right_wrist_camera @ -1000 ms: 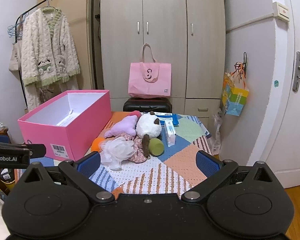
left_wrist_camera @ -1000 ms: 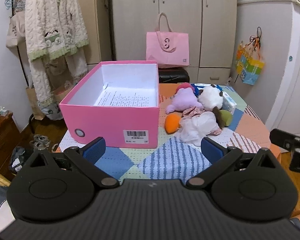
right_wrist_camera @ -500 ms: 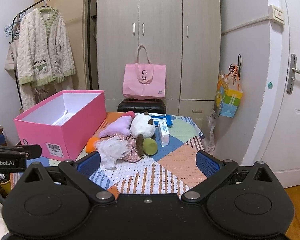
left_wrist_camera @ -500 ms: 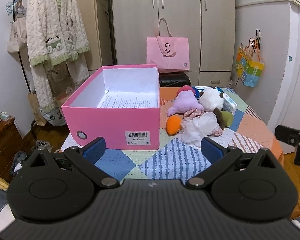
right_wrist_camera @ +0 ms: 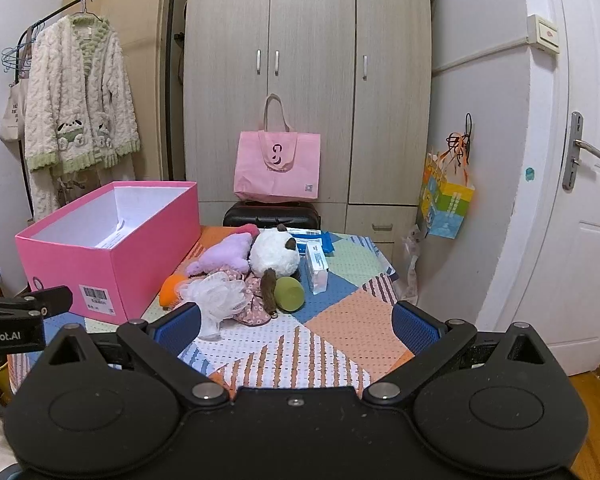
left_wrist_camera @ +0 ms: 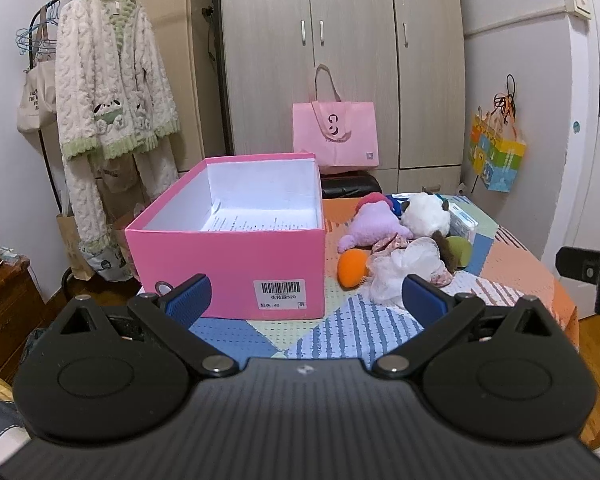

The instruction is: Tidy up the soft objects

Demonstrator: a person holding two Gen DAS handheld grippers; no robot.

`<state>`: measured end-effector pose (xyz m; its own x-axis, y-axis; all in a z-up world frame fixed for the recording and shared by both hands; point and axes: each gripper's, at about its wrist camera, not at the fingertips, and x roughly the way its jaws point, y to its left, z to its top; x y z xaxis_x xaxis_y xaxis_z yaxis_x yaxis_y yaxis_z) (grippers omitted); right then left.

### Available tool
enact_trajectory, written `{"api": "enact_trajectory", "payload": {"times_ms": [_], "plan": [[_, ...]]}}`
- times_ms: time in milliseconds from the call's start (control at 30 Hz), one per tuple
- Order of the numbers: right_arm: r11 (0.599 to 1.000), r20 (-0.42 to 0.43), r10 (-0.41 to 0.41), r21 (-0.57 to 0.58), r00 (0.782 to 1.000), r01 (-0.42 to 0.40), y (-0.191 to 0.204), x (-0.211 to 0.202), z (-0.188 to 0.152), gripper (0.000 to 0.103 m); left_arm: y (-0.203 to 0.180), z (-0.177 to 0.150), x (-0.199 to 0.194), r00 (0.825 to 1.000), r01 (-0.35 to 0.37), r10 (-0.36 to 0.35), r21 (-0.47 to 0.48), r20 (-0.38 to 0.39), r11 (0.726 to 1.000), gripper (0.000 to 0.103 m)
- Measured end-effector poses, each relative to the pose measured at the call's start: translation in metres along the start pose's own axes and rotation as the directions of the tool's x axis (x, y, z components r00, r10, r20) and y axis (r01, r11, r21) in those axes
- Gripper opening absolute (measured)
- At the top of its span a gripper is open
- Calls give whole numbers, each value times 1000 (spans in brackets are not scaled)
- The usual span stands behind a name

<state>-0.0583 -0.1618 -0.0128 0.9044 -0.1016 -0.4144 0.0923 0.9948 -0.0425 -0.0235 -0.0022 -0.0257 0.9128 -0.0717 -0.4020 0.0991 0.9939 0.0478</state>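
Two tongs: left tongs and right tongs, both spread wide, nothing between the blue pads, hovering short of the toys.
Landmark: pink box, lid off, on the patchwork surface; printed paper inside, barcode label on the near end.
Soft pile: just right of the pink box, bunched together and touching.
Purple plush: far side of the pile, near the box's right wall.
White plush: right of the purple one, with a brown ear.
White mesh puff: nearest edge of the pile, resting on floral cloth.
Orange ball: close beside the box's near right corner.
Green ball: right end of the pile.
Small carton: beyond the green ball, standing on edge.
Pink tote: behind the box, against the wardrobe.
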Motion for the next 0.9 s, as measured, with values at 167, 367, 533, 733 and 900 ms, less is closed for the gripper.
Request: {"api": "enact_trajectory", "payload": {"times_ms": [167,367,533,733,900], "plan": [[1000,0,-4,11,1000,4,0,2,-7,103,1,-4,2,1000,14,-14,-3,-3,1000,103],[999,-11,-32,-12,999,32,1,9,-14,103,0,-6,7,1000,23,-23,-5,-12,1000,103],[998,45,-8,-62,999,11,-1,4,-14,103,-6,-6,10,998,62,-62,23,10,998,103],[994,175,107,-34,979,-103,-26,-3,-10,103,-22,-2,19,993,106,-108,41,56,994,103],[976,169,201,55,965,-213,-51,33,-11,103,-35,-4,34,972,210,-215,55,97,976,103]]}}
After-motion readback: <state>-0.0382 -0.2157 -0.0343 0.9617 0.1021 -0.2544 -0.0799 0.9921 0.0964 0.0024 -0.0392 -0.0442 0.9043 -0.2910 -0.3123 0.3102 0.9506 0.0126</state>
